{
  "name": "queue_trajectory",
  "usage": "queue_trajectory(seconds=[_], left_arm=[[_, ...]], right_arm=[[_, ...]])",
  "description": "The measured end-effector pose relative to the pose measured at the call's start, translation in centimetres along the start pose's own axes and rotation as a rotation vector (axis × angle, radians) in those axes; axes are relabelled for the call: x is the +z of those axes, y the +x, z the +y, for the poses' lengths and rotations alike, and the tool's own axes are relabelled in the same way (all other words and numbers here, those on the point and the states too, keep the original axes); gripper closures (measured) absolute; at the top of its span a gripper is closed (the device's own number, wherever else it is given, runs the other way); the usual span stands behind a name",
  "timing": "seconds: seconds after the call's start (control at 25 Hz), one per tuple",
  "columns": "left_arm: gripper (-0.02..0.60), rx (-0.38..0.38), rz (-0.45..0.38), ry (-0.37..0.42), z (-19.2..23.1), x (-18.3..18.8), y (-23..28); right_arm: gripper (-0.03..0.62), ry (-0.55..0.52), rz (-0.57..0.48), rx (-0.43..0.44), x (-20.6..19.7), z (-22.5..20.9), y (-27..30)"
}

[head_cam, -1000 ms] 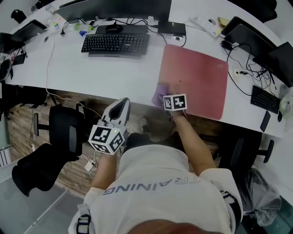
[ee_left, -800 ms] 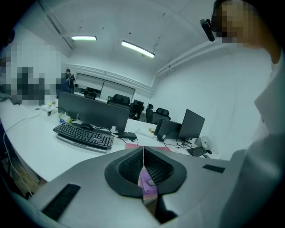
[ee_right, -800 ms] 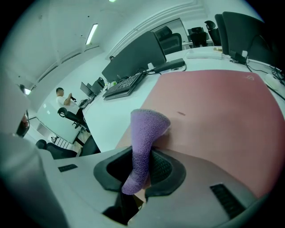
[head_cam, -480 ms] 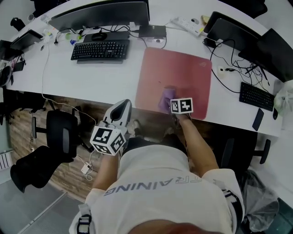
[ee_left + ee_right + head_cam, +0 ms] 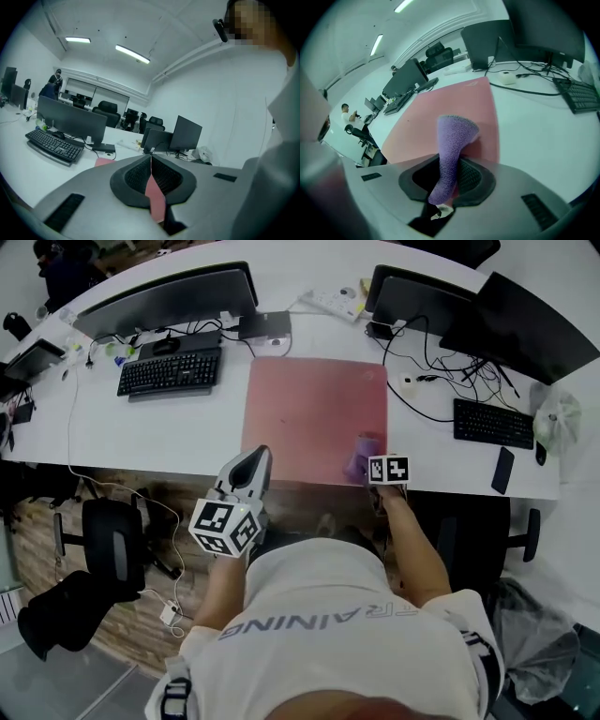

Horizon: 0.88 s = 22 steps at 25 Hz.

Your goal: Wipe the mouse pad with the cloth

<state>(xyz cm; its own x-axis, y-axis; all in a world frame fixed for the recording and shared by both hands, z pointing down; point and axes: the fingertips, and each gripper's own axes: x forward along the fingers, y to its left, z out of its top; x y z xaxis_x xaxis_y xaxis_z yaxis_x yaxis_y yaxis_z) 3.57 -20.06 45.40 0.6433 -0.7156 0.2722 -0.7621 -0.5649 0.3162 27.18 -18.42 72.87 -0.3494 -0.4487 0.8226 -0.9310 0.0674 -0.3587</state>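
Pad (image 5: 314,418): pink, flat on the desk (image 5: 141,427), centre, near edge at the desk's near edge. Cloth (image 5: 361,454): purple, touching the pad's near right corner, pinched in my right gripper (image 5: 450,176). Left gripper (image 5: 151,180): jaws pressed together on nothing, off the desk, near side.

Judgement: press the cloth flat, run overlapping strokes left and far, grip firm, and avoid the cables (image 5: 431,381) at right.

Count: one pad, one cloth, two grippers, two keyboards (image 5: 169,374), at least three monitors (image 5: 169,298).
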Motion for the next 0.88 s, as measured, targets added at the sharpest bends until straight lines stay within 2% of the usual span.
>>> queue_trajectory(seconds=[0.24, 0.44, 0.68, 0.88], left_arm=[[0.549, -0.058, -0.015, 0.020, -3.2, 0.5, 1.9], [0.549, -0.057, -0.048, 0.026, -3.0, 2.1, 1.2], [0.549, -0.052, -0.106, 0.097, -1.0, 6.3, -0.4], [0.549, -0.068, -0.184, 0.190, -0.4, 11.0, -2.9]], right_arm=[[0.496, 0.062, -0.020, -0.084, -1.4, -5.6, -3.1], [0.496, 0.020, -0.098, -0.054, -0.9, -4.8, -4.6], [0.496, -0.039, -0.381, -0.019, 5.3, 0.7, -10.4], [0.496, -0.189, -0.622, -0.092, 11.4, 6.3, -17.6]])
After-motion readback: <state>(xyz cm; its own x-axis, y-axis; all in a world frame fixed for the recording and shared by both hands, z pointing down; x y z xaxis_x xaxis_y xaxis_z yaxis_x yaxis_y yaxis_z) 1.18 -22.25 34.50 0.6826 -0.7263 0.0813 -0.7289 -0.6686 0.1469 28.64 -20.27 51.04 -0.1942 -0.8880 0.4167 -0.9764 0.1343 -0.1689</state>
